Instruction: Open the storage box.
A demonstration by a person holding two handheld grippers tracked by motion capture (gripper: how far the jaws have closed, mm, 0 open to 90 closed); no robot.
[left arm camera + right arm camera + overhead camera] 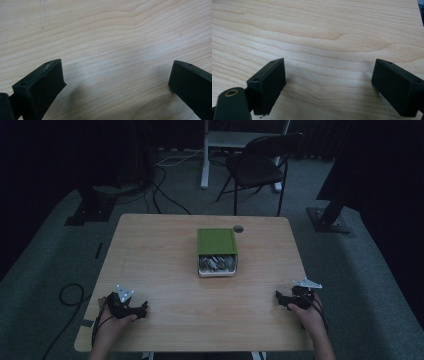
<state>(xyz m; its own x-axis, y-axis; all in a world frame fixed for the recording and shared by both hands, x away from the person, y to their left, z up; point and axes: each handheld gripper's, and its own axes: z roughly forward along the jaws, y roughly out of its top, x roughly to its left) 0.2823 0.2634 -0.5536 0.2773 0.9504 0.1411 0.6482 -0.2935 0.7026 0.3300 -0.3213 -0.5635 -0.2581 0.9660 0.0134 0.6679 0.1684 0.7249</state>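
Both grippers, left [141,310] and right [280,299], gape empty; green-lidded box [216,241] holds silvery pieces [217,263].

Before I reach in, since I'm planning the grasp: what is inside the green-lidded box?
The green lid covers most of the box. At its open near end, greyish, metallic-looking pieces show; their kind is unclear. Whatever lies under the lid is hidden.
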